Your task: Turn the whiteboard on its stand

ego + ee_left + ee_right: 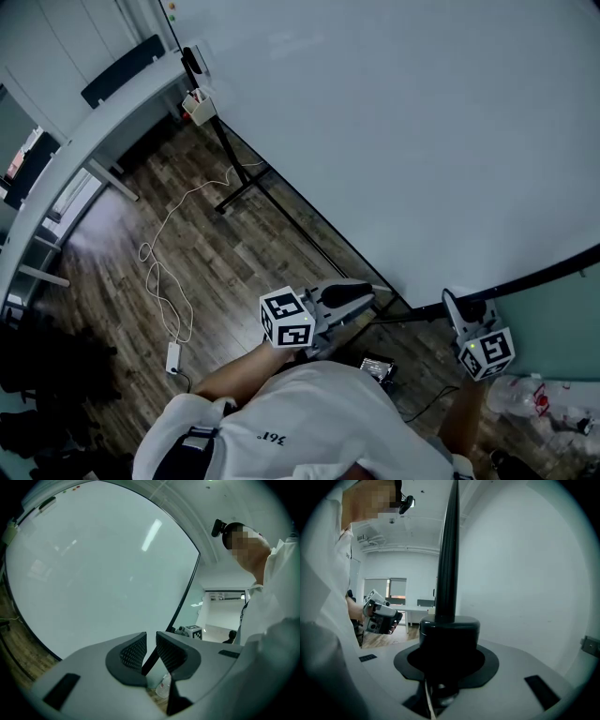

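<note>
The whiteboard (394, 122) fills the upper right of the head view, tilted on its black stand (246, 186). My right gripper (457, 302) is at the board's black frame (553, 272) near its lower corner. In the right gripper view its jaws are shut on a black round knob (449, 632) from which a frame bar (449, 550) rises beside the white panel (525, 573). My left gripper (354, 294) sits close to the board's lower edge, jaws a narrow gap apart. The frame edge (183, 592) shows through that gap (151, 651), with the board (93, 573) to its left.
A white cable (164, 272) with an adapter (173, 356) lies on the wood floor. A long white desk (94, 122) runs along the left. A small tray (199, 105) hangs at the board's far corner. A plastic bottle (520, 394) lies at the lower right.
</note>
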{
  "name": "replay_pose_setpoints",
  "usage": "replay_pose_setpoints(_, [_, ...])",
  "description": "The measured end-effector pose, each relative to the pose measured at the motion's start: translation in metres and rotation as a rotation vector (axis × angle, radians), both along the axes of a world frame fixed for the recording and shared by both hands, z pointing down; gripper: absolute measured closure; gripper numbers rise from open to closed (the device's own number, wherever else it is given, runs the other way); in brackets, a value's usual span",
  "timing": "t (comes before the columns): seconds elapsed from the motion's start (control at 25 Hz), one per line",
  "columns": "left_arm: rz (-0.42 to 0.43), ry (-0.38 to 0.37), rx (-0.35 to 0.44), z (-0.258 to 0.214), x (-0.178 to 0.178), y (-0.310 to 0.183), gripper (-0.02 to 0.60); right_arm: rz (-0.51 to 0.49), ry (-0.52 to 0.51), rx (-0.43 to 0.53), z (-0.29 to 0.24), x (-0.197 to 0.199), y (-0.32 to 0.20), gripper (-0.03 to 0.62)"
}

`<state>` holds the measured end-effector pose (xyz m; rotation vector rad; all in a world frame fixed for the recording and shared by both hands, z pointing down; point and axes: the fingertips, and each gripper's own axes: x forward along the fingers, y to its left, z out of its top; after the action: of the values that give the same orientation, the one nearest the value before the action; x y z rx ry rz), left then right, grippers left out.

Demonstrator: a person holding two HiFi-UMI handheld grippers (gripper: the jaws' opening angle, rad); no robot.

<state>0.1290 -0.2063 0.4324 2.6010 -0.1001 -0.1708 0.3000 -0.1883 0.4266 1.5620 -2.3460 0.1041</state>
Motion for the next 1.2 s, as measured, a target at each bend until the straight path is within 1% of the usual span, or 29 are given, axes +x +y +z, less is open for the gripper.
replay_pose_setpoints(0.4, [-0.015,-0.010,-0.008,0.008,0.005,-0.013,0.529,-0.028,0.003,0.001,0.004,0.014,-0.034,0.436])
replay_pose_setpoints(0.6, [-0.020,-0.018,-0.013,0.015,0.009,-0.021,0.528,-0.027,-0.004,-0.003,0.010,0.021,-0.056,0.436])
replay_pose_setpoints(0.8, [-0.034,-0.020,-0.027,0.019,0.014,-0.021,0.528,-0.037,-0.003,-0.007,0.012,0.026,-0.065,0.436])
replay_pose_setpoints(0.92, [-0.039,-0.021,-0.040,0.021,0.017,-0.023,0.528,-0.048,-0.002,-0.009,0.013,0.024,-0.070,0.436])
replay_pose_setpoints(1.2, [-0.035,-0.024,-0.037,0.020,0.019,-0.024,0.528,-0.058,0.010,-0.018,0.012,0.012,-0.083,0.439])
